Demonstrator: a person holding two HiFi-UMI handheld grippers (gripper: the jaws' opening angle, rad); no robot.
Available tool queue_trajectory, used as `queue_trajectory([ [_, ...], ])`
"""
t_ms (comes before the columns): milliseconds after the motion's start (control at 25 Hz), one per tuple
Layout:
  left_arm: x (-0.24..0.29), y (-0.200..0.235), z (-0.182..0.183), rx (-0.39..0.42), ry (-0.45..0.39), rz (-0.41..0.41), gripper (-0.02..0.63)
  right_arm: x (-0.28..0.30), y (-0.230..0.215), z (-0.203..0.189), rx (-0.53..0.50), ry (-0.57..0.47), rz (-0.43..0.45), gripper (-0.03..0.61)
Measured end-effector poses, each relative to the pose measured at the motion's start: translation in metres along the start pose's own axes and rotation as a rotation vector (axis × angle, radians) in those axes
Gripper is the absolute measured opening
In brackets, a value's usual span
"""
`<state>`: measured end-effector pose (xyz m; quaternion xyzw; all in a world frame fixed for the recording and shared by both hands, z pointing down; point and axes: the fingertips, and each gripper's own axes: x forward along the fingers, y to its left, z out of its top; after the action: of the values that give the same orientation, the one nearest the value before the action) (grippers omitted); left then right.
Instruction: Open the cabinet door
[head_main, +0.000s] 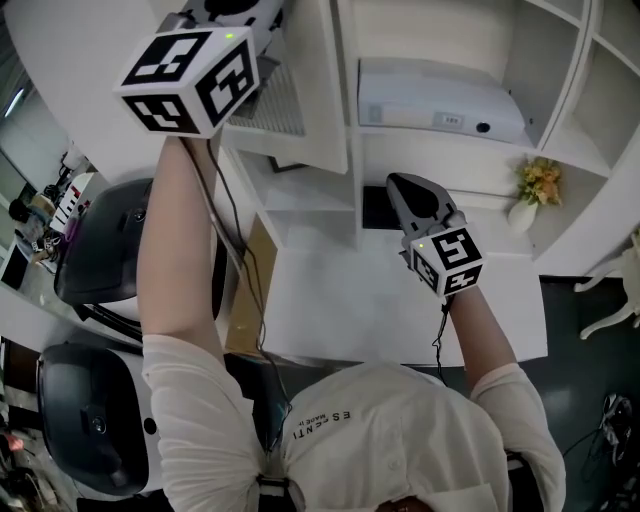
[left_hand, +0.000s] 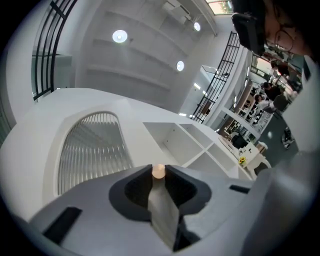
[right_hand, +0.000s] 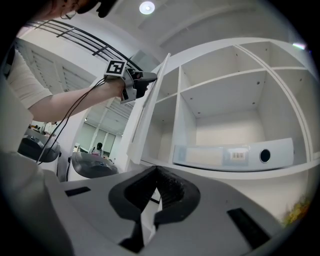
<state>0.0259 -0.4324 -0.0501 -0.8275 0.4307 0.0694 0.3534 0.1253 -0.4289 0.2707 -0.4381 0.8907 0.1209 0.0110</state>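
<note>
The white cabinet door (head_main: 318, 80), with an arched ribbed panel (left_hand: 92, 147), stands swung out from the shelf unit (head_main: 560, 90). My left gripper (left_hand: 158, 172) is raised at the top left of the head view and is shut on the door's small round knob (left_hand: 158, 170). In the right gripper view the door (right_hand: 146, 112) shows edge-on, with the left gripper (right_hand: 145, 80) at its upper edge. My right gripper (head_main: 420, 195) hangs lower, in front of the open shelves, with its jaws shut and nothing between them (right_hand: 156, 171).
A white box-shaped device (head_main: 440, 105) lies on the shelf behind the door opening. A small vase of yellow flowers (head_main: 535, 190) stands at the right. A white desk (head_main: 340, 300) lies below, and two dark padded chairs (head_main: 110, 245) stand at the left.
</note>
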Motion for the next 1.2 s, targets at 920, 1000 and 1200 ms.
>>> queue_trajectory([
  [920,-0.155,0.048,0.054,-0.149,-0.114,-0.258,0.075,0.029,0.141,0.042,0.011,-0.101,-0.006,0.014],
  [1000,-0.167,0.056,0.054,-0.175,-0.117,-0.275,0.077,0.032,0.156,0.046,0.007,-0.111,0.008,0.014],
  [1200,-0.191,0.078,0.052,-0.239,-0.125,-0.288,0.08,0.04,0.183,0.049,0.002,-0.121,0.031,0.014],
])
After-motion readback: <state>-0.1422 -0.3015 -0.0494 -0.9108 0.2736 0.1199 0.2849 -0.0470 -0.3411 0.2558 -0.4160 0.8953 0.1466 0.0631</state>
